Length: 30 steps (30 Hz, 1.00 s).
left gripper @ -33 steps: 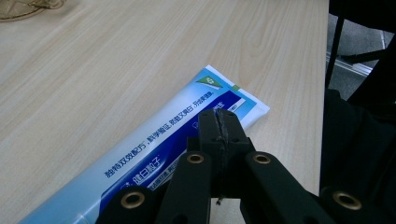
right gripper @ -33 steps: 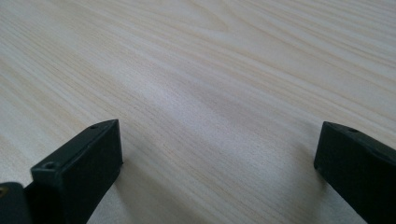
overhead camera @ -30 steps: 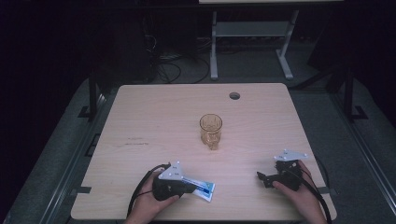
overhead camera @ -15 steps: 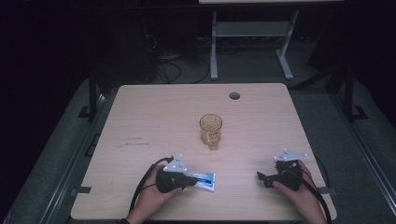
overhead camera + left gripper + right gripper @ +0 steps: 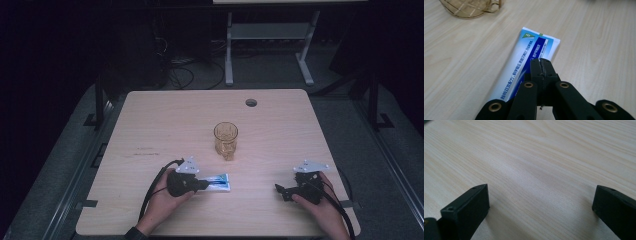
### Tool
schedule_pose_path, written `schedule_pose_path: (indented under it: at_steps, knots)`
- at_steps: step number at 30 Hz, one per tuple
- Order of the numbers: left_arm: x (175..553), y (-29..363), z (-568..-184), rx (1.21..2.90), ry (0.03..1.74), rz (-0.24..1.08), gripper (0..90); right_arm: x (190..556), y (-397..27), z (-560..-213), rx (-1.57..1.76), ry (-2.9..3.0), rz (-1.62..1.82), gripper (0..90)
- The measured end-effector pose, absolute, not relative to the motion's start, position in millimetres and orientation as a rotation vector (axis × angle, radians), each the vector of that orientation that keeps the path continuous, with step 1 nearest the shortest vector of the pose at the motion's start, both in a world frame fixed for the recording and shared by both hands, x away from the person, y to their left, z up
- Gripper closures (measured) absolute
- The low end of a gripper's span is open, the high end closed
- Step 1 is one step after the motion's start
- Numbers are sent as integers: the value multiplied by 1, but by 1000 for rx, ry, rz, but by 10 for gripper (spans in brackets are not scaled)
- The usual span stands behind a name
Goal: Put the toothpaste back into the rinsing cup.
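A blue and white toothpaste tube (image 5: 219, 180) lies flat just above the table, pointing right, in front of an amber glass mug (image 5: 226, 140). My left gripper (image 5: 204, 185) is shut on the tube's near end. In the left gripper view the jaws (image 5: 541, 67) meet over the tube (image 5: 529, 55), and the mug (image 5: 471, 8) shows at the top left. My right gripper (image 5: 281, 190) rests near the front right of the table, jaws wide apart. In the right gripper view it (image 5: 540, 195) has only bare wood between its fingers.
The light wooden table (image 5: 165, 120) has a round cable hole (image 5: 251, 102) at the back. A metal stand (image 5: 270, 35) and cables sit on the dark floor behind. Small print marks the table (image 5: 142, 152) at the left.
My left gripper has carried the tube away from the front edge, toward the mug. The right hand has stayed where it was.
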State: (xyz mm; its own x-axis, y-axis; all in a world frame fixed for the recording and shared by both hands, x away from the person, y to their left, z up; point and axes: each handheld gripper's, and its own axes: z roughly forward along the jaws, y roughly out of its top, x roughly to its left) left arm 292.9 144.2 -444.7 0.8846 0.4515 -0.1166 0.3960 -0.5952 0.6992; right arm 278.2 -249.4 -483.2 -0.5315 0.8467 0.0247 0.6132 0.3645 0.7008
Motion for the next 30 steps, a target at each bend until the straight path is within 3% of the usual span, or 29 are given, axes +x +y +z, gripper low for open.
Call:
schedule_pose_path:
  at_steps: [12, 23, 30]
  knots:
    - [294, 151, -434, 2270, 617, 112, 900, 278, -249, -483, 1281, 2291, 956, 5]
    - [304, 212, -422, 2198, 747, 198, 900, 278, -249, -483, 1281, 2291, 956, 5]
    - [308, 248, -440, 2201, 854, 196, 900, 279, -250, -483, 1279, 2294, 958, 4]
